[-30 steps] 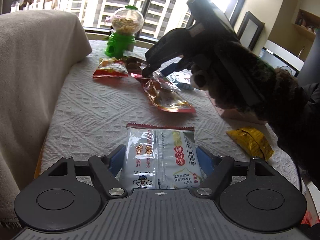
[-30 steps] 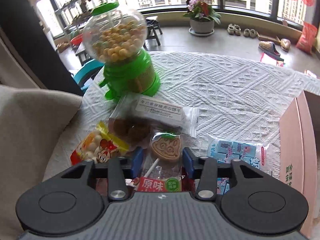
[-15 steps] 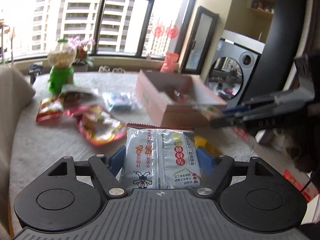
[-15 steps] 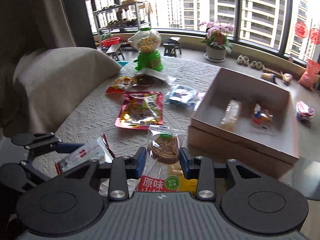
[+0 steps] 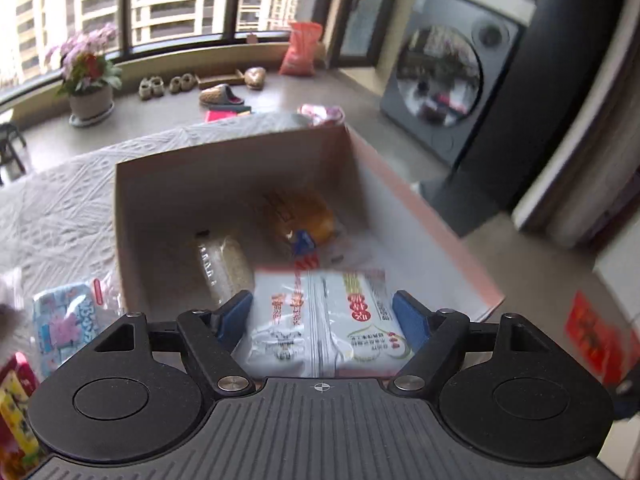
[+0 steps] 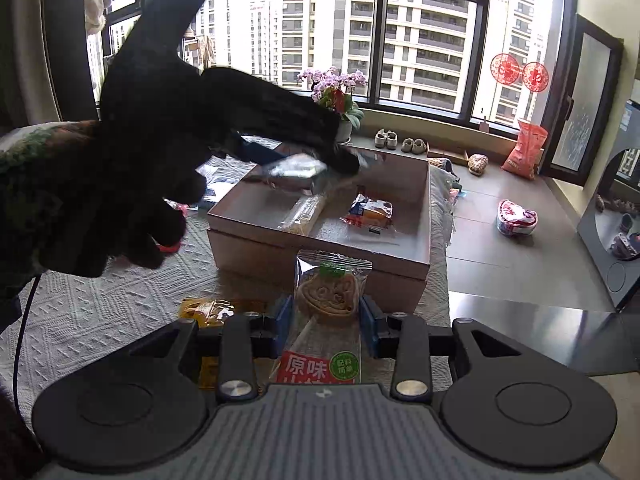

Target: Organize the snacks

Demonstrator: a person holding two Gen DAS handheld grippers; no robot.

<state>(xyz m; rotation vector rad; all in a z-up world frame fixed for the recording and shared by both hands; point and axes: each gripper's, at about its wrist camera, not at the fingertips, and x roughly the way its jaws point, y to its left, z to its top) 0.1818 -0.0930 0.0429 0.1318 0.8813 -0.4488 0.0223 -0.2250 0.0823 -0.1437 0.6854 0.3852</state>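
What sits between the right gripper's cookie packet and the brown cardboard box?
Only bare white quilted tablecloth, per the right wrist view; the cookie packet overlaps the brown cardboard box wall there.

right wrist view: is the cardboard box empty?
No. The cardboard box already holds a long clear packet and a blue-and-orange snack pack on its floor.
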